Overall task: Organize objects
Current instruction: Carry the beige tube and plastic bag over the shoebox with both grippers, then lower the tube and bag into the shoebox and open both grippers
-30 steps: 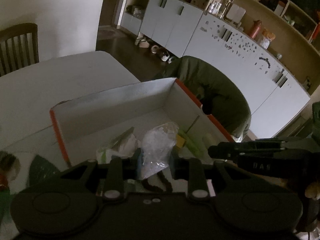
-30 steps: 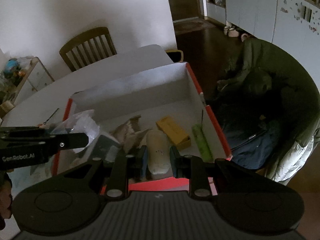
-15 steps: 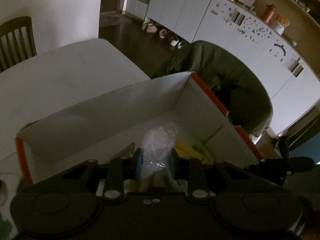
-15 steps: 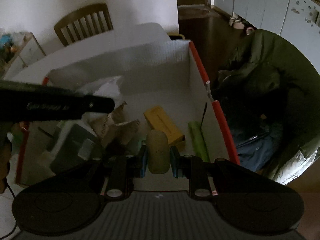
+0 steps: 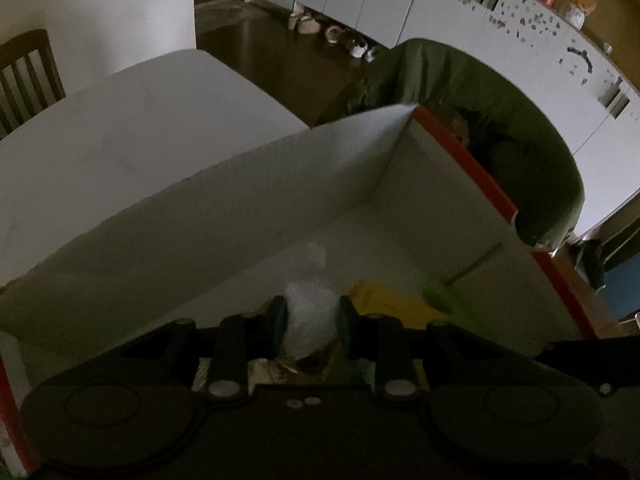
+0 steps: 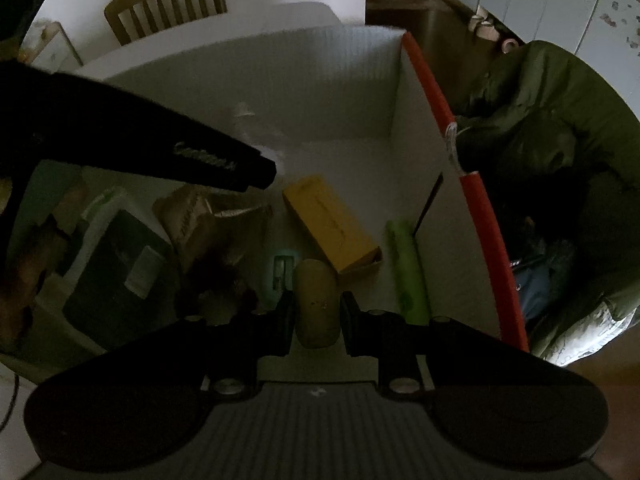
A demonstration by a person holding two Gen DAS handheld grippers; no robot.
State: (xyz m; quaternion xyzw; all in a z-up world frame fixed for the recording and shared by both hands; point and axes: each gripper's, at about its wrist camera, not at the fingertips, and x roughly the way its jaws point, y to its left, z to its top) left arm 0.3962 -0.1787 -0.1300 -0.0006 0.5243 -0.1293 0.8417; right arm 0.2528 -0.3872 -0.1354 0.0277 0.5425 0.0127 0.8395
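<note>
Right now right gripper clamps a beige rounded object, low over the white box. Left gripper pinches a crinkly clear plastic bag, also above the box. Left tool's dark body crosses the right wrist view, blocking the box's left side. Beyond: yellow carton, green roll, brown paper bag; green jacket just outside the red rim; chair farthest.

Right tongs gripping beige cylinder over white box, yellow carton inside
</note>
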